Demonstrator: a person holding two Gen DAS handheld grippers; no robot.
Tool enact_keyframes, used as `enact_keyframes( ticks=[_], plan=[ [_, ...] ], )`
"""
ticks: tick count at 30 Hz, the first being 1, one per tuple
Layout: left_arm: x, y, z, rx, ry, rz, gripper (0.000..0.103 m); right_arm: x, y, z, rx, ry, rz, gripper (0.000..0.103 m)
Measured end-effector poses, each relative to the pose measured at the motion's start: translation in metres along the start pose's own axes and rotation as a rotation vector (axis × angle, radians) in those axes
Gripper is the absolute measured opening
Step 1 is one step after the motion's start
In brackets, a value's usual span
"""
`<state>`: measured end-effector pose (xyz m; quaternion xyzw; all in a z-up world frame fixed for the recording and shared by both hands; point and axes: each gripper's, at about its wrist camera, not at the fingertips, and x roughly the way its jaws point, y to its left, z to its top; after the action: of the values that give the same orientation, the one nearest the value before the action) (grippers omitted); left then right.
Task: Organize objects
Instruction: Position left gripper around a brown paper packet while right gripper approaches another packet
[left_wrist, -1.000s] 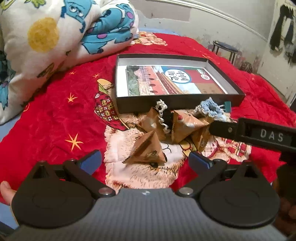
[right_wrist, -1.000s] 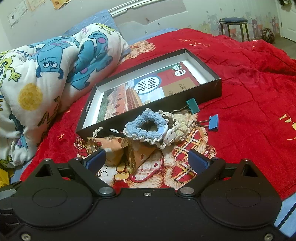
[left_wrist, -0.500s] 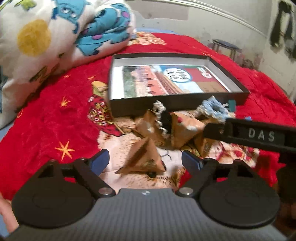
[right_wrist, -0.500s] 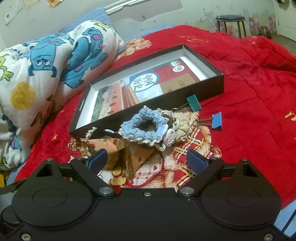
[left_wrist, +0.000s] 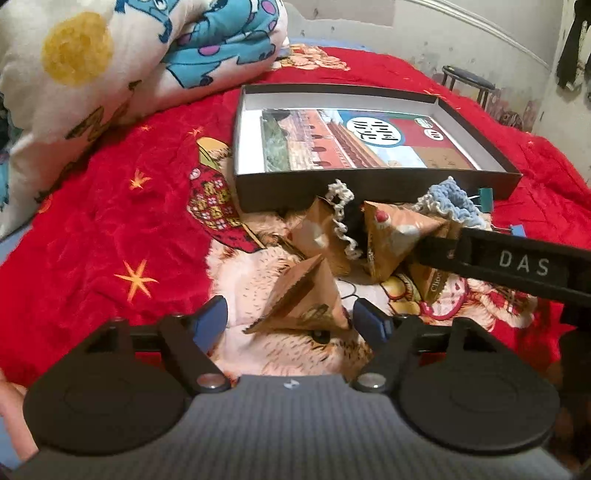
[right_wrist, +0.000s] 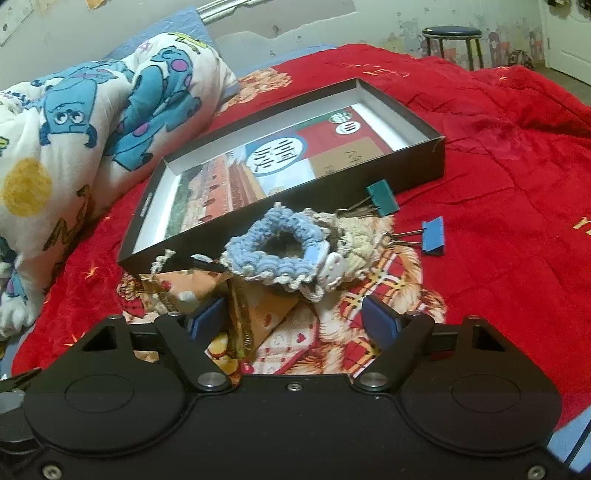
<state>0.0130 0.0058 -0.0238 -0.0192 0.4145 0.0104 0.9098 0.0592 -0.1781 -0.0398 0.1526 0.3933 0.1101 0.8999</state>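
Observation:
A black shallow box (left_wrist: 373, 192) (right_wrist: 155, 221) lies open on the red bedspread, with a printed card on its floor. In front of it lie several brown pyramid packets, a blue crochet scrunchie (right_wrist: 280, 243) (left_wrist: 454, 201), a cream one (right_wrist: 358, 240), a teal binder clip (right_wrist: 382, 197) and a blue binder clip (right_wrist: 432, 234). My left gripper (left_wrist: 290, 321) is open, its jaws either side of the nearest packet (left_wrist: 303, 299), just short of touching. My right gripper (right_wrist: 293, 317) is open around another packet (right_wrist: 262, 314). Its arm (left_wrist: 517, 264) crosses the left wrist view.
A rolled cartoon-print quilt (left_wrist: 110, 62) (right_wrist: 74, 147) lies at the left behind the box. A dark stool (right_wrist: 452, 37) stands by the far wall. The red bedspread (right_wrist: 517, 184) stretches to the right.
Both grippers have moved forward and lower toward the packets. The left jaws now bracket the nearest packet; the right jaws now bracket a packet under the scrunchie.

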Motion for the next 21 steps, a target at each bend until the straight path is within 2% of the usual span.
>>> enact_keyframes(
  ticks=[3, 4, 7, 15, 21],
  plan=[
    [0.003, 0.002, -0.001, -0.017, 0.014, 0.01, 0.07, 0.006, 0.0, 0.0, 0.01, 0.022, 0.04, 0.07],
    [0.003, 0.002, -0.002, -0.025, 0.008, 0.012, 0.064, 0.007, 0.0, 0.0, 0.01, 0.024, 0.043, 0.067],
    [0.0, 0.004, -0.004, -0.049, -0.016, 0.025, 0.058, 0.01, 0.0, 0.0, 0.019, 0.024, 0.051, 0.062],
    [0.0, 0.0, -0.003, -0.027, -0.012, 0.045, 0.058, 0.016, -0.001, 0.0, 0.036, 0.001, 0.049, 0.061],
    [0.0, -0.007, -0.004, 0.014, -0.011, 0.057, 0.054, 0.017, 0.001, -0.002, 0.025, -0.015, 0.029, 0.06]
  ],
)
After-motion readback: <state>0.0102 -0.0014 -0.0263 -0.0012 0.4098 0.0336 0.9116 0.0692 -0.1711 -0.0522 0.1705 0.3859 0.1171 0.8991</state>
